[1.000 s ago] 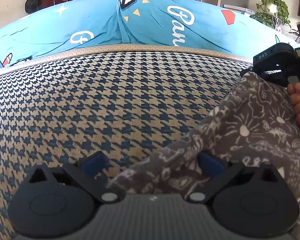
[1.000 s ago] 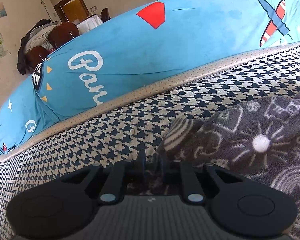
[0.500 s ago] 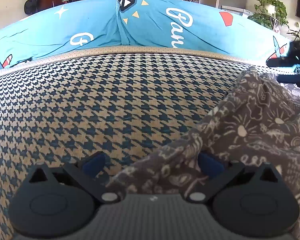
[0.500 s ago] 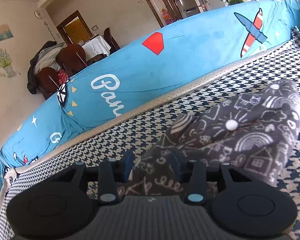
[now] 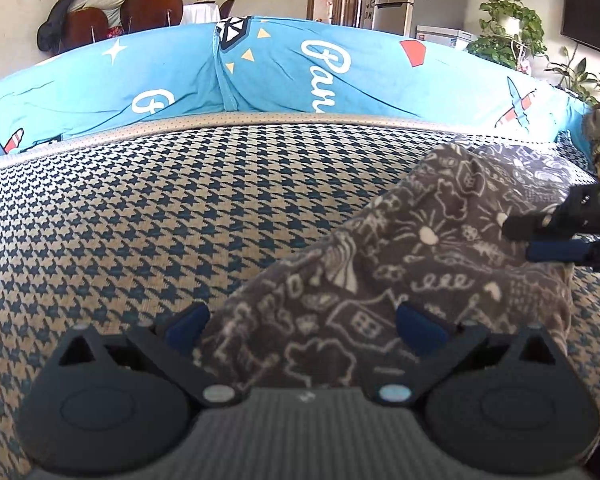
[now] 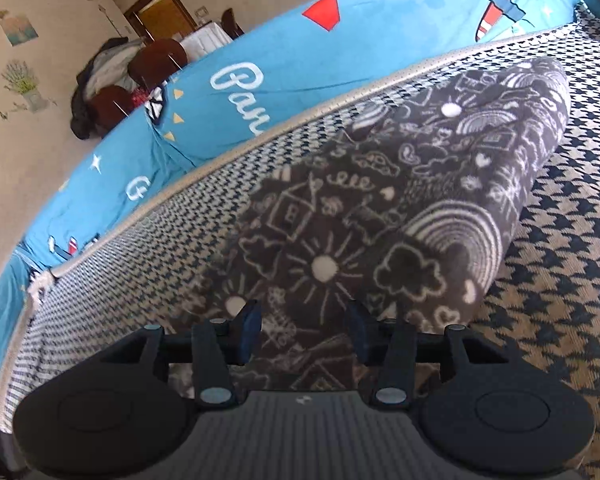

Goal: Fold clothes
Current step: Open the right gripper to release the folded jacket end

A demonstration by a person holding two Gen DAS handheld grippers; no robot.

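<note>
1. The dark grey fleece garment with white doodle prints (suns, houses, clouds, rainbows) (image 5: 432, 248) (image 6: 384, 216) is lying bunched up on the navy-and-beige houndstooth woven cushion (image 5: 160, 208) (image 6: 560, 264), toward the right side in the left wrist view.
2. The left gripper (image 5: 302, 326) is sitting low over the near end of that fleece. Its jaws are standing wide apart, with the fabric running between the blue pads (image 5: 186, 326) and nothing getting pinched, as far as I can see.
3. The right gripper (image 6: 304, 330) is also parked at an edge of the fleece, jaws apart with a clear gap, cloth passing between the blue pads (image 6: 250, 326). I can't really tell if the pads are touching the cloth on the sides.
4. In the left wrist view the right gripper (image 5: 556, 240) is poking in from the right edge, its black and blue fingers lying against the top of the fleece pile.
5. From the right wrist view the fleece is looking like a long thick roll or fold, stretching away toward the back of the seat.
6. Behind the cushion, the bright blue fabric backrest cover with white script and red-and-white plane prints (image 5: 284, 72) (image 6: 300, 60) is curving along the whole back edge.
7. Farther back, brown chairs with a dark jacket draped over them (image 5: 100, 12) (image 6: 112, 76) are standing by the wall, and a green potted plant (image 5: 508, 28) is sitting at the right.
</note>
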